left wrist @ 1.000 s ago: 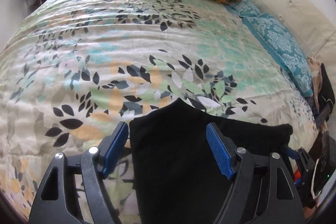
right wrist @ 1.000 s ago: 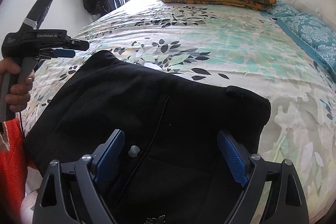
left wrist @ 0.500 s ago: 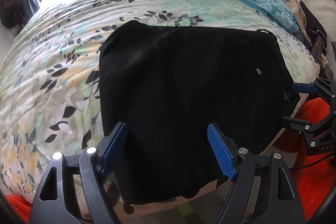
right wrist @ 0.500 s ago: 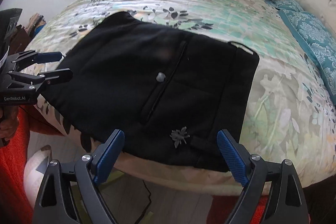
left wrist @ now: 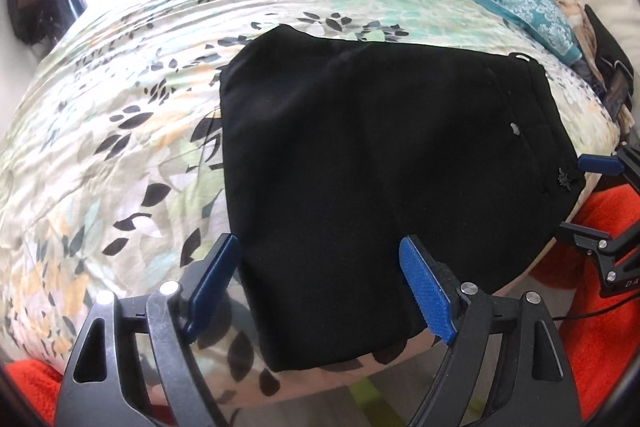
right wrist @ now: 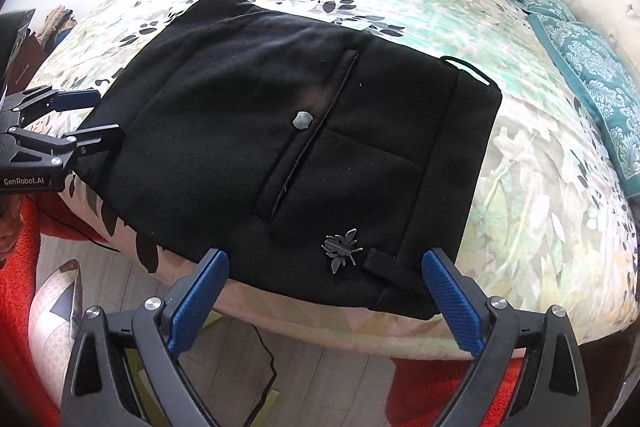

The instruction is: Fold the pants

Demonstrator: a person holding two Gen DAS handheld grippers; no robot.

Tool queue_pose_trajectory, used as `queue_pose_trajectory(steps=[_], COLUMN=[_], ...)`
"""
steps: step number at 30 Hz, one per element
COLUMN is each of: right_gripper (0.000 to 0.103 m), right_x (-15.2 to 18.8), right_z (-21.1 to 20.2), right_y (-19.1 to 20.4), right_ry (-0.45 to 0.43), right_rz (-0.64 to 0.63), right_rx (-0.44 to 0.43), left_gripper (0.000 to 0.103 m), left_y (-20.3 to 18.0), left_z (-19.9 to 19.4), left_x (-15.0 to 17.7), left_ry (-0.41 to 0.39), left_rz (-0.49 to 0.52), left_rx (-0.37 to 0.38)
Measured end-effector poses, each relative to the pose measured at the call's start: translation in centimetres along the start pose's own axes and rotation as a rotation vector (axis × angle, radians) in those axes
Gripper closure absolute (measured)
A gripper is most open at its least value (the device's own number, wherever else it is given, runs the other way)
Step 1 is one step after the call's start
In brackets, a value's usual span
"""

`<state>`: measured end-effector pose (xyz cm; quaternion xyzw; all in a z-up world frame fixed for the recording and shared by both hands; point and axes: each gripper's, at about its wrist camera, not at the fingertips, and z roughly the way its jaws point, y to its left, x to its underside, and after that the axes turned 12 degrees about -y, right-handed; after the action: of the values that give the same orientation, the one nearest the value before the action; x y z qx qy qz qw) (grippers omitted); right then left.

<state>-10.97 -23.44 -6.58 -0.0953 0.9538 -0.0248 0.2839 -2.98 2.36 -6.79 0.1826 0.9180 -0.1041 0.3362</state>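
Right wrist view | folded black pants (right wrist: 248, 131) lie flat on bed (right wrist: 540, 227) ahead of right claw (right wrist: 324, 291) | both claws released, jaws just widened, empty | left claw (left wrist: 316, 275) above pants' near edge

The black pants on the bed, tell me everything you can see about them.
The black pants lie folded into a flat, roughly square bundle at the near edge of the floral bedspread, slightly overhanging it. The fabric looks thick, matte and woolly. The right wrist view shows a slit pocket with a grey button, a waistband with a belt loop, and a metal insect pin. Neither open gripper touches them.
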Motion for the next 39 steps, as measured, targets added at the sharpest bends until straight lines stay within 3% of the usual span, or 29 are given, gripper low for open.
queue_pose_trajectory(steps=[3, 7, 12, 19, 23, 26, 30, 34, 39], right_gripper=[0.006, 0.006, 0.006, 0.006, 0.006, 0.006, 0.001, 0.001, 0.001], right_x=[-0.1, 0.6, 1.4, 0.8, -0.1, -0.4, 1.5, 1.9, 1.7], right_z=[-0.9, -2.8, -5.0, -7.7, -9.1, -10.2, -10.9, -9.8, -10.0], right_y=[0.1, -0.7, -1.1, -1.5, -1.4, -2.2, -3.6, -3.3, -2.9], right_ry=[0.031, 0.052, 0.094, 0.031, -0.055, -0.140, -0.217, -0.129, -0.150], right_rz=[-0.021, -0.023, -0.171, -0.154, -0.030, 0.210, 0.544, 0.476, 0.472], right_rx=[0.024, -0.005, 0.019, 0.002, 0.031, 0.069, 0.136, 0.165, 0.158], left_gripper=[0.019, 0.019, 0.019, 0.019, 0.019, 0.019, 0.019, 0.019, 0.019], left_y=[1.2, 2.6, 3.0, 2.4, 1.7, 0.6, -1.2, -2.1, -1.5], left_z=[-1.6, -4.2, -6.6, -7.8, -9.7, -10.2, -10.1, -10.4, -10.0], left_x=[-0.4, -0.8, -0.2, 0.3, -0.5, -0.8, -0.8, -0.8, -0.8], left_ry=[-0.019, -0.056, -0.077, -0.060, -0.112, -0.110, -0.090, -0.118, -0.108], left_rz=[-0.033, -0.076, -0.086, -0.036, -0.054, -0.079, -0.041, 0.007, -0.015], left_rx=[-0.009, -0.011, -0.002, 0.005, -0.017, -0.025, 0.004, -0.040, -0.132])
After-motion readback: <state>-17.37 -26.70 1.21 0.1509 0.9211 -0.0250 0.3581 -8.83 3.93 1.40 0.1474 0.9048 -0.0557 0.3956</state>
